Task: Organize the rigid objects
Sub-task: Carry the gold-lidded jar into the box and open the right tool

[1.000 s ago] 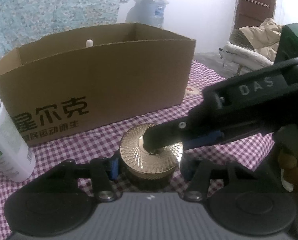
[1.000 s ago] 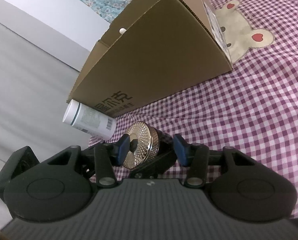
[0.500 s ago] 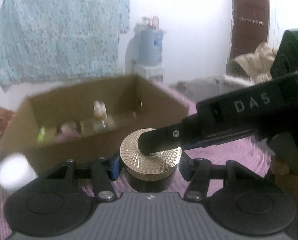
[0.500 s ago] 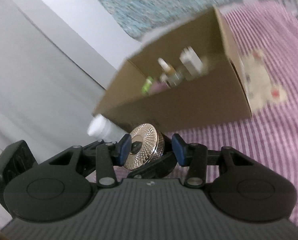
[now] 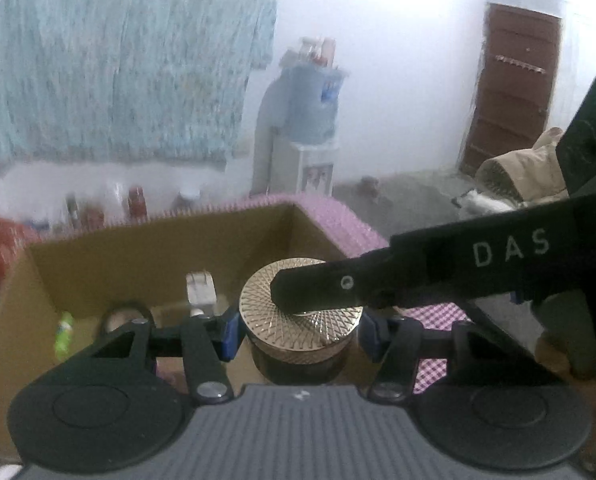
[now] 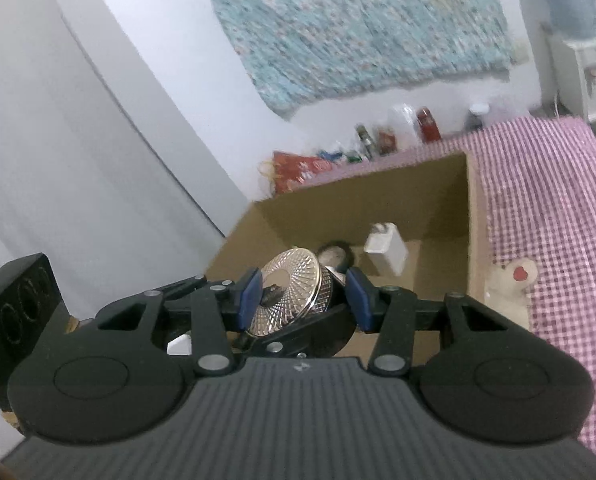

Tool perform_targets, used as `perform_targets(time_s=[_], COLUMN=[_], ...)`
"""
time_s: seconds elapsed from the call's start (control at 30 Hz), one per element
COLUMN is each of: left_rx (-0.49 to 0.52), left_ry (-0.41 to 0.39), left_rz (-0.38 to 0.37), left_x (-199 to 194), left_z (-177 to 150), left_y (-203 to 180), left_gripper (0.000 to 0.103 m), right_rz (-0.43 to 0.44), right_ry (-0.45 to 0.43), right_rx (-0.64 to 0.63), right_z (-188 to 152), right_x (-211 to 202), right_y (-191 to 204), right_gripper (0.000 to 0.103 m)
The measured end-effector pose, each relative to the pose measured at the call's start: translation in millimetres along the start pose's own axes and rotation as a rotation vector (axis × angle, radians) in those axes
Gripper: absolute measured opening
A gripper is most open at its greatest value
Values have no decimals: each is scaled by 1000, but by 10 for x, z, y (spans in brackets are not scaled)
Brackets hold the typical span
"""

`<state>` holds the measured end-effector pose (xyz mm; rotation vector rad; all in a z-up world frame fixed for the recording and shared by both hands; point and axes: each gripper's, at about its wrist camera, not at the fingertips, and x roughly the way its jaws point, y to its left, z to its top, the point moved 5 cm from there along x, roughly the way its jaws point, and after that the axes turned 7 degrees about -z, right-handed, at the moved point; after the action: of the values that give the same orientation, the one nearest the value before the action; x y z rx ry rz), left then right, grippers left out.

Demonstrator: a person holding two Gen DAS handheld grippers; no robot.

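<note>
Item: round jar, dark body, gold lid with a fine cross-hatched relief. Location: held between the blue pads of my left claw, lid upward, the pads pressing its sides. My right claw grips the same jar from another angle; in the right wrist view the jar appears tilted, lid face turned toward the left pad, both blue pads against it. In the left wrist view one black finger of my right claw lies across the lid top.

Beyond the claws: open cardboard box, its opening directly ahead of and below the jar. Contents visible: a white pump-top container, standing, ahead and right of my right claw; a small green item, to the left of my left claw; other contents too blurred to identify.

Under the box: tabletop with purple checked cloth, extending right of my right claw.

Behind: pale blue patterned cloth hanging on the wall.
</note>
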<state>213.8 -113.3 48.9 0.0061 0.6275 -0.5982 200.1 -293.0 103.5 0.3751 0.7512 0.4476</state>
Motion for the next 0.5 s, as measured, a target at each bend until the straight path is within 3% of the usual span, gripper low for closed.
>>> perform_targets(time_s=[0.2, 0.5], left_rx=[-103, -136], left_ry=[76, 96], left_rz=[-38, -31], left_x=[360, 526], left_z=[-74, -69], left_y=[181, 257], left_gripper=[57, 57], right_rz=[-52, -114], right_ry=[69, 60], right_rx=[-6, -150], right_z=[-51, -56], right_x=[332, 478], right_y=[-258, -239], right_gripper=[46, 45])
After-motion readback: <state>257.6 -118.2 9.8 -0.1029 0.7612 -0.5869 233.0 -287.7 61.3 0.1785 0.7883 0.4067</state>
